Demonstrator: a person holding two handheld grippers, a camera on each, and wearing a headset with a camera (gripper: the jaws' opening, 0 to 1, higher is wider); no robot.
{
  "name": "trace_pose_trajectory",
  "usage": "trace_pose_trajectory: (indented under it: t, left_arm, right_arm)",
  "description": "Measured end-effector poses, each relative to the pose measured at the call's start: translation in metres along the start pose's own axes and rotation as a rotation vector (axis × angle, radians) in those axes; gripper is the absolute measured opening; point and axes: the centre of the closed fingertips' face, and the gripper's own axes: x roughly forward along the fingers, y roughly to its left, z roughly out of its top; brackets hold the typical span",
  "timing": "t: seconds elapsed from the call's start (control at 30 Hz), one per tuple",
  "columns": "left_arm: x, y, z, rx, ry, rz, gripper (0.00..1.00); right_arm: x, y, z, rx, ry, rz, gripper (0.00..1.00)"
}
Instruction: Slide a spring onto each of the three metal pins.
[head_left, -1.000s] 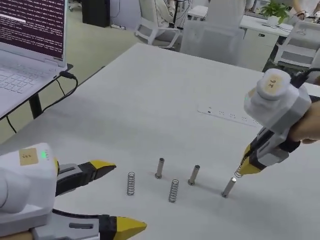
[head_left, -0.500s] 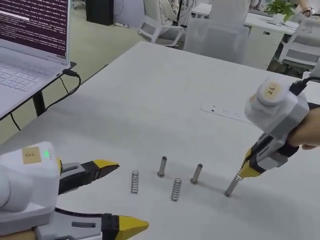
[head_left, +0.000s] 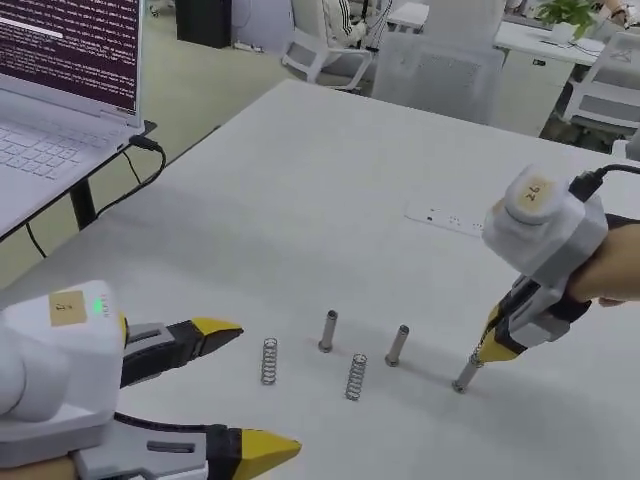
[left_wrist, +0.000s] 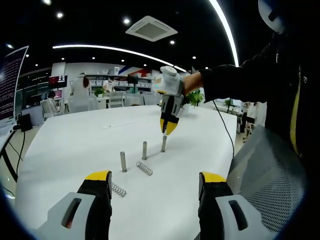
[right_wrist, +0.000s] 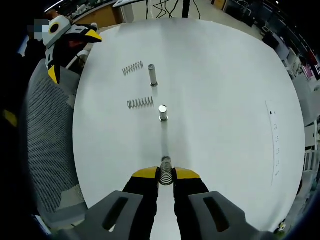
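Right gripper (head_left: 495, 350): jaws closed on one spring (right_wrist: 166, 176), held at the top end of the rightmost pin (head_left: 466, 373), which leans. Whether the coil is over the pin tip cannot be told, as the fingers cover the join.

Left gripper (head_left: 262, 388): jaws wide apart, holding nothing, low at the near left of the table (head_left: 300, 180).

Other pins: middle pin (head_left: 398, 345) and left pin (head_left: 328, 331), both bare.

Loose springs: near spring (head_left: 356, 377) between and in front of those two pins; far-left spring (head_left: 269, 361) left of the left pin.

Writing: a tan sticker (head_left: 533, 193) on the right gripper bears two digits, not surely legible. The laptop (head_left: 60, 60) screen shows text lines too small to read.

Cut off: the laptop at the left edge of the head view.

Room: bare tabletop beyond the pins up to a white power strip (head_left: 445, 220); the table's left edge lies well apart from the work.
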Motion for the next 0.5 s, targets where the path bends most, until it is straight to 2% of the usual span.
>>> trace_pose_trajectory:
  t: [0.5]
  left_arm:
    - [0.003,-0.004,0.001,0.004,0.006,-0.006,0.66]
  right_arm:
    - [0.032,0.0,-0.009,-0.009,0.042,-0.019,0.09]
